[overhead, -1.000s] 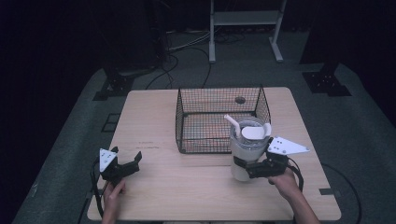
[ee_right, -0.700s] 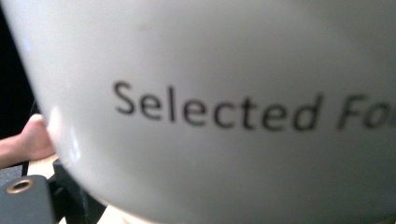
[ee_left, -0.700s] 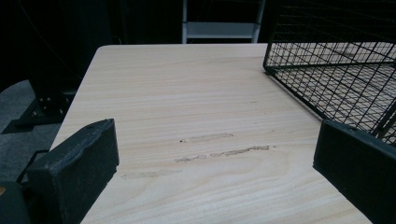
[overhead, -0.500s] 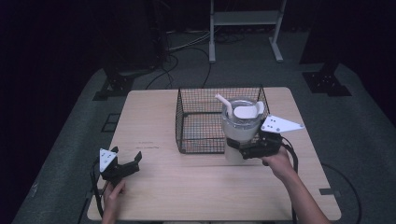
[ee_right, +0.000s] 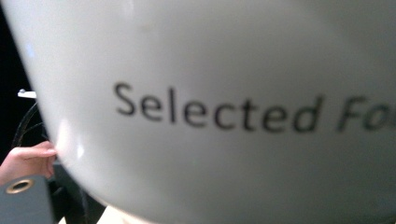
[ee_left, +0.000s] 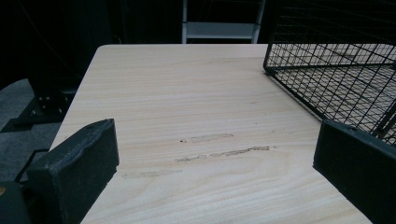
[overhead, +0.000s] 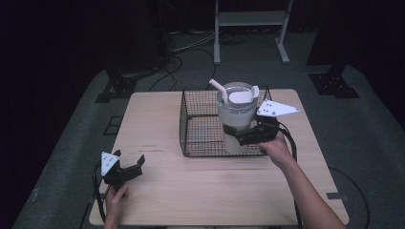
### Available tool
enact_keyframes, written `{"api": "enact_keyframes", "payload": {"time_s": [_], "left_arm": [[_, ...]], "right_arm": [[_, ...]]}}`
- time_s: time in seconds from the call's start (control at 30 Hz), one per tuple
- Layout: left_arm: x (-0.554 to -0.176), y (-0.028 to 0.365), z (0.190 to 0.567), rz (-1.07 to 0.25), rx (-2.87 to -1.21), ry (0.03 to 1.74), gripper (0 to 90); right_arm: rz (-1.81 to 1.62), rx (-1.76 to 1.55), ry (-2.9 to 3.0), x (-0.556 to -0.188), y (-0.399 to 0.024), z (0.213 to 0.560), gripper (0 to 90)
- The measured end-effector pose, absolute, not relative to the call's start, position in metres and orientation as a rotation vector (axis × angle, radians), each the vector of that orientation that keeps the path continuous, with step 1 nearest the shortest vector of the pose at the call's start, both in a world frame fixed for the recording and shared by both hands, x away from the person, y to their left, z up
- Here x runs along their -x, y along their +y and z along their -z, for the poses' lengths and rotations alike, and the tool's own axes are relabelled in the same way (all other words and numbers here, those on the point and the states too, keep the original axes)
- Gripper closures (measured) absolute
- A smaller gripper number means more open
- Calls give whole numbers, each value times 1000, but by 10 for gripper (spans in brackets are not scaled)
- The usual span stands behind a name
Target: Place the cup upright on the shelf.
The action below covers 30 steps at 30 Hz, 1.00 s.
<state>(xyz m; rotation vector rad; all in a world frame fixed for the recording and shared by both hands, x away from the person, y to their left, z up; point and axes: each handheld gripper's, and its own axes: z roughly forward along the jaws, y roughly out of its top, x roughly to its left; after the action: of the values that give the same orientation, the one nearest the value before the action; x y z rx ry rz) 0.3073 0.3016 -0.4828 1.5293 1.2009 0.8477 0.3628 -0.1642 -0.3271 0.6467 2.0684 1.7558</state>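
Observation:
A white tumbler (overhead: 235, 113) with a lid and a pale straw hangs in the air above the front right part of the black wire basket (overhead: 200, 129). My right gripper (overhead: 241, 135) is shut on the tumbler's lower body. In the right gripper view the tumbler's white wall (ee_right: 224, 93) is very close, with the dark printed word "Selected" on it. My left gripper (overhead: 128, 168) rests open near the table's front left corner, nothing between its jaws. In the left gripper view its two black jaws flank bare wood, with the basket (ee_left: 336, 79) at the right.
The light wooden table (overhead: 157, 124) carries the basket at its middle back. Scuff marks (ee_left: 219, 151) mark the wood ahead of the left gripper. Beyond the table are a dark floor, cables and a white metal stand (overhead: 248, 21).
My right gripper has lifted the tumbler off the table at the basket's front right and carried it up and back, over the basket's front rim. The left gripper has stayed still.

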Motion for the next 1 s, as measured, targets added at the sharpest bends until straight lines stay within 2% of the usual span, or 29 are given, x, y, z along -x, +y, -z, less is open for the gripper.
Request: {"api": "enact_keyframes", "payload": {"time_s": [0.5, 1.0], "left_arm": [[-307, 302, 483, -846, -1529, 1198, 0], [-307, 302, 483, -841, -1528, 1197, 0]], "right_arm": [[-1706, -632, 2138, -413, -129, 313, 67], [-1673, -668, 2179, -457, -101, 327, 66]]}}
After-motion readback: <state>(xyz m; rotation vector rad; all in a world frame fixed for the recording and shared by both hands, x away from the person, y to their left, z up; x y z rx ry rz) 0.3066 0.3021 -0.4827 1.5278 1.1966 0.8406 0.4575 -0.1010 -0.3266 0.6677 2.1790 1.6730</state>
